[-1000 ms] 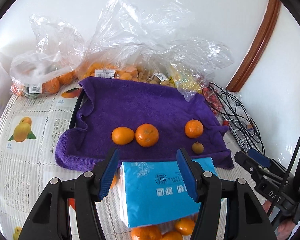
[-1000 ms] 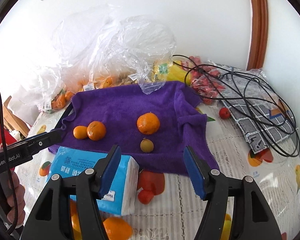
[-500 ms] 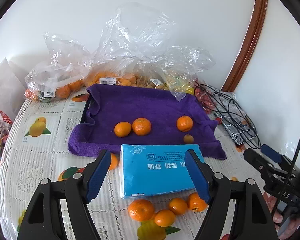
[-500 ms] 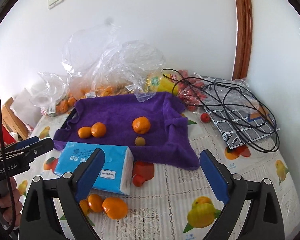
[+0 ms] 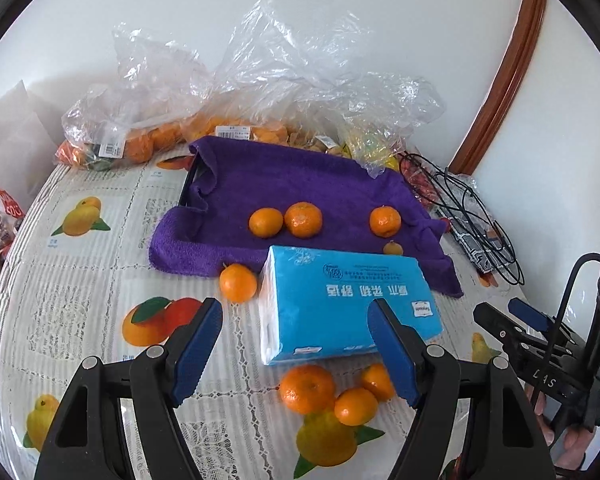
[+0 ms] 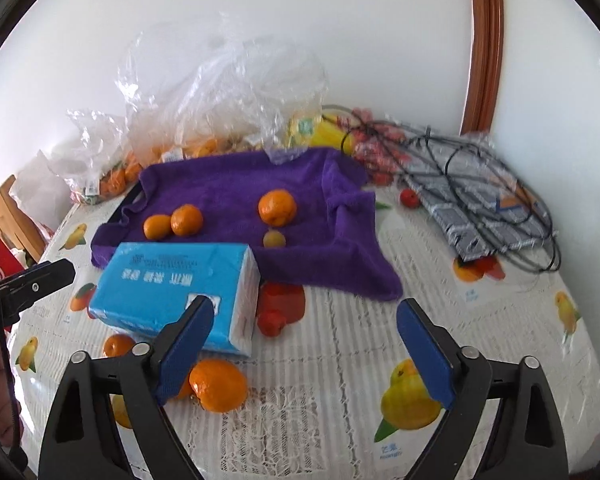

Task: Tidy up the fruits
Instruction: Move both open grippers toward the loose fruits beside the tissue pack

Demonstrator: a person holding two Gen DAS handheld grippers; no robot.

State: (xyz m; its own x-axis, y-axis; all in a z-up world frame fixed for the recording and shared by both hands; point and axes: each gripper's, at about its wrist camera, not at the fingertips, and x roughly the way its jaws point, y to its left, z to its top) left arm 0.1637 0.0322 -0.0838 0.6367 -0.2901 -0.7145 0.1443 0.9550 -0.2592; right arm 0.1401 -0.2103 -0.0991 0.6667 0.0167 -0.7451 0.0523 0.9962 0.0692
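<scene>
At the far left edge of the table (image 5: 80,264), a clear bag of oranges (image 5: 112,140) lies against the wall, with more crumpled plastic bags (image 5: 300,80) of fruit heaped along the far edge beside it. Just in front of them a purple towel (image 5: 292,184) drapes over a dark tray and carries three mandarins: two touching near its middle (image 5: 265,222) (image 5: 303,219), a third (image 5: 385,221) further right, with a small dull-yellow fruit (image 5: 393,248) just in front of that one. A loose mandarin (image 5: 238,282) sits on the tablecloth touching the towel's near edge, just left of a blue tissue pack (image 5: 348,304) that lies flat in front of the towel. Three more mandarins (image 5: 307,388) cluster at the pack's near side. The left gripper (image 5: 296,356) hovers above the table's near edge with its jaws spread wide and holding nothing, the right finger overlapping the pack in view. In the right wrist view, the right gripper (image 6: 304,354) likewise hangs wide open and empty over bare tablecloth, right of the pack (image 6: 172,280), with a small red fruit (image 6: 272,322) near its left finger. Toward the far right corner, black cables (image 6: 480,184) coil over a checked packet.
</scene>
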